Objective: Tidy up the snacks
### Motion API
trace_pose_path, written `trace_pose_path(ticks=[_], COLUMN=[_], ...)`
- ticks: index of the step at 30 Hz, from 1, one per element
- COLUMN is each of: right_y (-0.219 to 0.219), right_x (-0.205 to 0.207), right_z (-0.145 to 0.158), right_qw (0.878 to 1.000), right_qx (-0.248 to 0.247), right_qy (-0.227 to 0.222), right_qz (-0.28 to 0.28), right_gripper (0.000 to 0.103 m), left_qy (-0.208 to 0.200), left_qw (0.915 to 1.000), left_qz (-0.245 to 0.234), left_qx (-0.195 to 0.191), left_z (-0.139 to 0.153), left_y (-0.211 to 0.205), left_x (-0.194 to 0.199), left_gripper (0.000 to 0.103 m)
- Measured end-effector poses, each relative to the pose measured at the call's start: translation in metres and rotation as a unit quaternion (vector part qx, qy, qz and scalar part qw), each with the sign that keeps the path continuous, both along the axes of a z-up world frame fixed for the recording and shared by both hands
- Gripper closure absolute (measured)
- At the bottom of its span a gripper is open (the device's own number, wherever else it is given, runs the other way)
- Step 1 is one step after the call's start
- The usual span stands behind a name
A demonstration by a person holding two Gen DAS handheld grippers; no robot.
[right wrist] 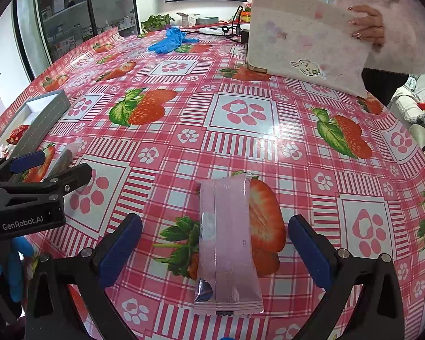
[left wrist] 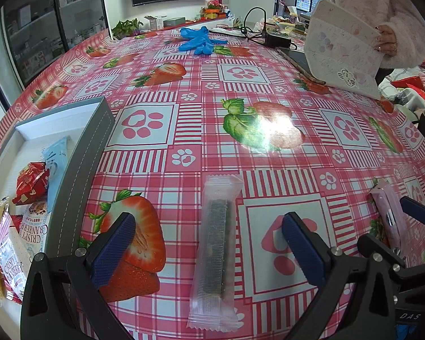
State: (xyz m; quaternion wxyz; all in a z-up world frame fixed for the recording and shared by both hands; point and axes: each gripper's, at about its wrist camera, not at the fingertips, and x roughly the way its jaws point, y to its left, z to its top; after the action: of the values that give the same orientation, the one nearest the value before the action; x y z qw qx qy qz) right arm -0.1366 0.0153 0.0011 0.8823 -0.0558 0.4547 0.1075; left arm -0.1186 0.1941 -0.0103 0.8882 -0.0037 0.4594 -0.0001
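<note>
**Both grippers open, one snack bar framed by each**

Left gripper (left wrist: 209,243): jaws spread wide, nothing held. Blue-padded fingers (left wrist: 113,250) to either side of a clear-wrapped dark snack bar (left wrist: 215,252), no contact visible. Bar flat on the strawberry-and-paw-print tablecloth (left wrist: 269,68), long axis pointing away from the camera.

Right gripper (right wrist: 215,252): jaws likewise spread wide, nothing held. Blue pads (right wrist: 120,250) well clear of a pink-wrapped snack bar (right wrist: 226,243) lying flat between them, lengthwise away from the camera, partly over a printed strawberry. Near end of the wrapper folded back at one corner, silver lining exposed.

Grey box (left wrist: 79,153) with white interior at the left edge of the table, just beside the left gripper. Contents: a red packet (left wrist: 31,181), a light-blue packet (left wrist: 56,164) and packets labelled "Crispy Cranberry" (left wrist: 34,229), piled loosely against one another.

Pink bar also visible in the left wrist view, far right, beside the right gripper's finger.

Far side of the table: blue gloves (left wrist: 198,41) in a heap, a black cable and adapter (left wrist: 266,35). Person in a fluffy pink sleeve (right wrist: 388,19) holding a pale flat case (right wrist: 303,36) with a rabbit sticker, lower edge resting on the table.
</note>
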Motion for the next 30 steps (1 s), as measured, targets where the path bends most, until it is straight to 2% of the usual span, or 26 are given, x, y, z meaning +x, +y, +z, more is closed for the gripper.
trace_pose_path(ticks=[3,6,7,8,9,10,11,12,13,16,19,24,27,30], right_y=[0.0,0.001,0.002,0.003,0.004,0.005,0.006,0.007,0.007,0.004,0.005,0.041,0.082,0.122], right_x=[0.001,0.007,0.01,0.012,0.014,0.014,0.014,0.014,0.015,0.016,0.013,0.013,0.017,0.02], right_z=[0.001,0.002,0.003,0.003,0.004,0.007,0.011,0.015,0.016,0.017,0.028,0.064,0.082,0.09], right_qw=[1.0,0.999,0.999,0.998,0.998,0.997,0.998,0.997,0.997,0.995,0.99,0.988,0.984,0.978], right_qx=[-0.002,-0.01,-0.012,-0.016,-0.018,-0.019,-0.019,-0.02,-0.015,0.009,0.075,0.099,0.114,0.123], right_qy=[0.007,0.037,0.047,0.056,0.065,0.068,0.067,0.071,0.08,0.098,0.115,0.098,0.094,0.095], right_qz=[0.008,0.007,0.005,0.003,0.003,0.006,0.011,0.013,0.014,0.011,0.018,0.061,0.103,0.141], right_gripper=[0.0,0.0,0.0,0.0,0.005,0.022,0.037,0.071,0.078,0.078,0.078,0.078,0.078,0.078], left_qy=[0.0,0.004,0.008,0.01,0.012,0.013,0.014,0.021,0.032,0.051,0.032,-0.018,-0.031,-0.031], left_qw=[1.0,1.0,1.0,0.9999,0.9998,0.9995,0.999,0.9981,0.9968,0.9927,0.9908,0.9925,0.9943,0.9954], left_qz=[0.0,0.0,-0.002,-0.008,-0.016,-0.03,-0.043,-0.058,-0.07,-0.077,-0.074,-0.045,-0.004,0.042], left_qx=[0.0,0.002,0.002,0.0,0.0,-0.001,-0.001,-0.003,-0.017,-0.077,-0.109,-0.112,-0.102,-0.081], left_z=[0.0,0.0,0.001,0.003,0.005,0.008,0.012,0.014,0.015,0.022,0.043,0.087,0.102,0.104], left_y=[0.0,-0.001,-0.001,-0.003,-0.005,-0.01,-0.015,-0.019,-0.021,-0.013,0.003,0.049,0.09,0.128], left_x=[0.0,0.0,0.0,-0.001,-0.003,-0.005,-0.006,-0.007,-0.006,-0.011,-0.021,-0.038,-0.045,-0.051], left_gripper=[0.0,0.001,0.002,0.008,0.021,0.032,0.063,0.085,0.085,0.086,0.086,0.086,0.086,0.086])
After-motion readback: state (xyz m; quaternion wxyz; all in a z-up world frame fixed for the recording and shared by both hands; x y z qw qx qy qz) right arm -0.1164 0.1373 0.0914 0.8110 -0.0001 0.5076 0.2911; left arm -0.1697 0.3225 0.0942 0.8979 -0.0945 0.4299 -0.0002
